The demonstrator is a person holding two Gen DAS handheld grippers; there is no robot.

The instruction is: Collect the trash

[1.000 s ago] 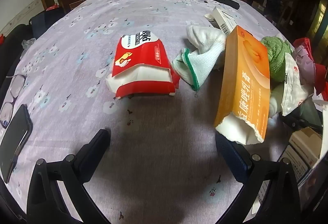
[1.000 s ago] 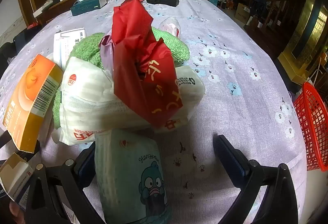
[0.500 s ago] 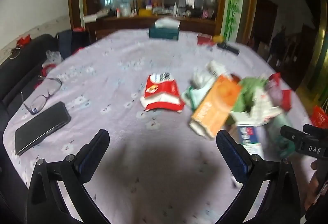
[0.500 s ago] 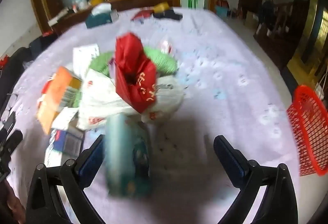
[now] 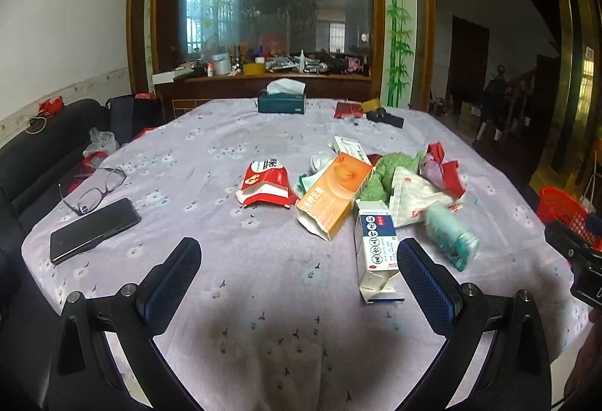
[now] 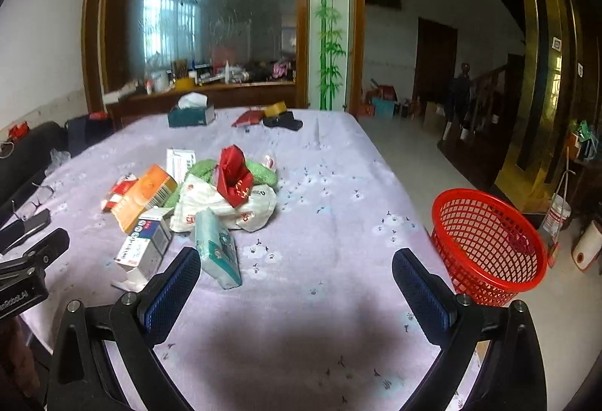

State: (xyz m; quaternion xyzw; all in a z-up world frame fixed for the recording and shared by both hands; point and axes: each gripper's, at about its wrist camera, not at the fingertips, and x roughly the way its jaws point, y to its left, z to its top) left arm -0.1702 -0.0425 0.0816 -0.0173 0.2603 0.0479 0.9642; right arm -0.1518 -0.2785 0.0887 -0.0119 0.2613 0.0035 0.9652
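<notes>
- Trash point(image 6: 195, 200) lies heaped mid-desk point(image 6: 320, 298), left of the red basket point(image 6: 489, 245).
- Left tongs point(image 5: 299, 270) gape wide, empty; take the white-blue carton point(image 5: 374, 245) beside the heap first.
- Right tongs point(image 6: 289, 277) gape wide, empty; grab the teal pack point(image 6: 220, 253), then swing toward the basket.

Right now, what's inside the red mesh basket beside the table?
The red plastic mesh basket looks empty as far as its interior shows. Its near wall hides part of the bottom.
</notes>
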